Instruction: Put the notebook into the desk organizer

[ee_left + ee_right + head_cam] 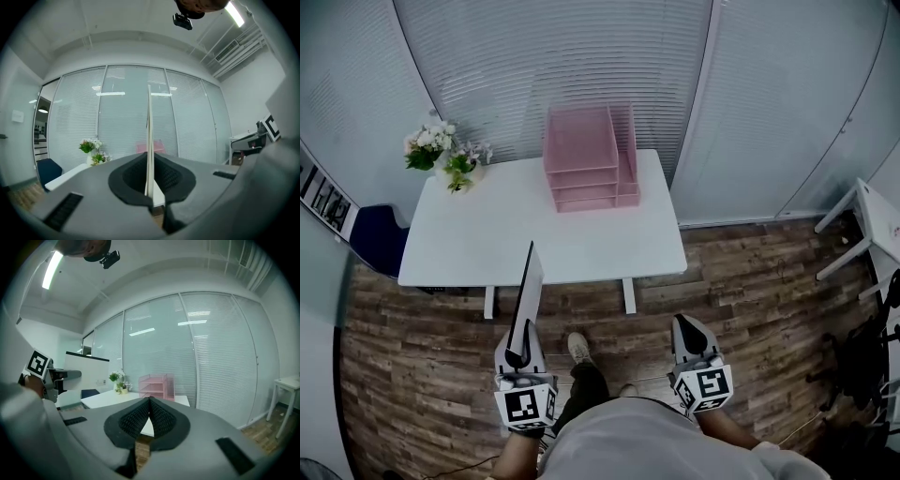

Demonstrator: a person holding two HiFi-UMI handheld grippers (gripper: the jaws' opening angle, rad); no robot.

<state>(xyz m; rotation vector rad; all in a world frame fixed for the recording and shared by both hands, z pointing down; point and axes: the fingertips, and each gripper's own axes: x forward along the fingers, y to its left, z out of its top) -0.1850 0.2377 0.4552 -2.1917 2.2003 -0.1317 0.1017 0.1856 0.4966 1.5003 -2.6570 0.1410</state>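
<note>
My left gripper [517, 357] is shut on a thin notebook [528, 292] that stands on edge and reaches out over the front edge of the white desk [487, 234]. In the left gripper view the notebook [149, 140] rises as a narrow upright strip from between the left gripper's [149, 194] closed jaws. A pink mesh desk organizer [586, 157] with stacked trays sits at the back of the desk, far ahead of both grippers. My right gripper [691, 336] is shut with nothing in it, held over the floor short of the desk; the organizer [156, 386] shows beyond the right gripper [149, 401].
A vase of white flowers [445, 155] stands at the desk's back left corner. A dark blue chair [380, 239] sits left of the desk. Glass walls with blinds [581, 66] close the room behind. A small white table [872, 225] and dark equipment [862, 366] stand at the right.
</note>
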